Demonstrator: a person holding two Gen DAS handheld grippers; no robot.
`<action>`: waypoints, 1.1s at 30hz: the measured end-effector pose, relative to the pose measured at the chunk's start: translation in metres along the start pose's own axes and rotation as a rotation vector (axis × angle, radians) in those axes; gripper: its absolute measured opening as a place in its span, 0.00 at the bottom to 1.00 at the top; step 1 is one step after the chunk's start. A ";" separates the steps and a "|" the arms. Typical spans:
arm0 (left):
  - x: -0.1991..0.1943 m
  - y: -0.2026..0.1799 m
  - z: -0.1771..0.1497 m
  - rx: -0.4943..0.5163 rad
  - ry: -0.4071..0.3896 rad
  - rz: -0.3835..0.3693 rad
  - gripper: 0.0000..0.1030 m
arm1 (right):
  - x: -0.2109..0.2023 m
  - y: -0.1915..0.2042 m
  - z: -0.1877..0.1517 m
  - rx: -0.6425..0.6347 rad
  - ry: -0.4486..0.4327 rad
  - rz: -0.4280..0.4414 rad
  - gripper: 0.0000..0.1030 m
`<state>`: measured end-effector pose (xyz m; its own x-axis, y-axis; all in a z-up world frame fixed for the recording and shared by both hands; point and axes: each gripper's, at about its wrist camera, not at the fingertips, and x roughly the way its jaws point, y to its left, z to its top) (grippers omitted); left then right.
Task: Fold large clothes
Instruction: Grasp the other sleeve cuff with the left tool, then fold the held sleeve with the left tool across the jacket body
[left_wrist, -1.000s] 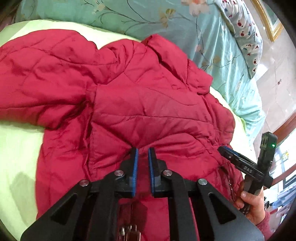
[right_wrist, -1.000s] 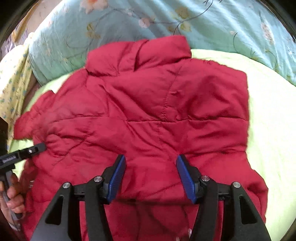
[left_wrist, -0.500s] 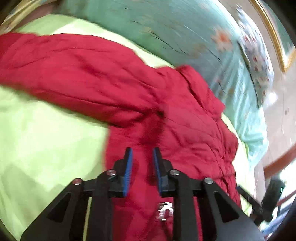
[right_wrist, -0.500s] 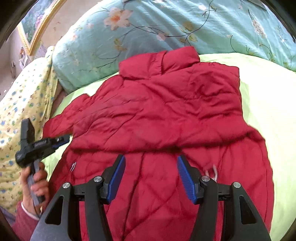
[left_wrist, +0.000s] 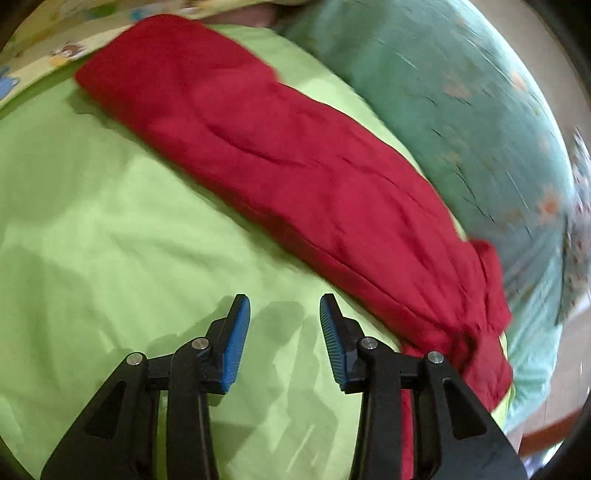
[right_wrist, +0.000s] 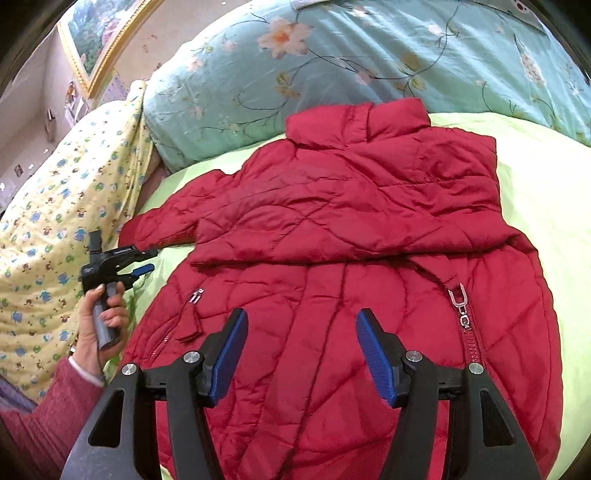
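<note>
A red quilted jacket (right_wrist: 343, 258) lies on a green bed sheet (right_wrist: 546, 177), collar toward the pillows. One sleeve is folded across its chest; the other sleeve (left_wrist: 280, 155) stretches out to the left over the sheet. My right gripper (right_wrist: 301, 354) is open and empty, hovering over the jacket's lower front, left of the zipper pull (right_wrist: 460, 302). My left gripper (left_wrist: 284, 339) is open and empty over bare sheet, just below the outstretched sleeve; it also shows in the right wrist view (right_wrist: 142, 264) near the sleeve's cuff.
A teal floral pillow (right_wrist: 369, 59) lies behind the collar. A yellow patterned quilt (right_wrist: 55, 229) is bunched along the left edge of the bed. A gold-framed picture (right_wrist: 99, 40) hangs on the wall at the far left.
My left gripper has opened and swung left off the jacket body to the outstretched sleeve. My right gripper has pulled back, still open, showing more of the jacket.
</note>
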<state>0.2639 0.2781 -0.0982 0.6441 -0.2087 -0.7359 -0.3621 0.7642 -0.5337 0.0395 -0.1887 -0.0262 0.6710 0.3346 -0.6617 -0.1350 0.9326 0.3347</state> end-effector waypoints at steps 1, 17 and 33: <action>0.002 0.006 0.006 -0.018 -0.007 -0.001 0.36 | -0.001 0.001 -0.001 -0.001 -0.001 0.000 0.61; 0.010 0.055 0.082 -0.214 -0.120 -0.028 0.37 | -0.004 -0.011 -0.018 0.038 0.036 -0.022 0.61; -0.047 -0.052 0.067 0.113 -0.252 -0.132 0.08 | -0.006 -0.015 -0.018 0.051 0.028 -0.009 0.61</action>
<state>0.2979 0.2892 -0.0084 0.8324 -0.1638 -0.5293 -0.1959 0.8067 -0.5576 0.0241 -0.2023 -0.0393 0.6512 0.3305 -0.6831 -0.0915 0.9278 0.3616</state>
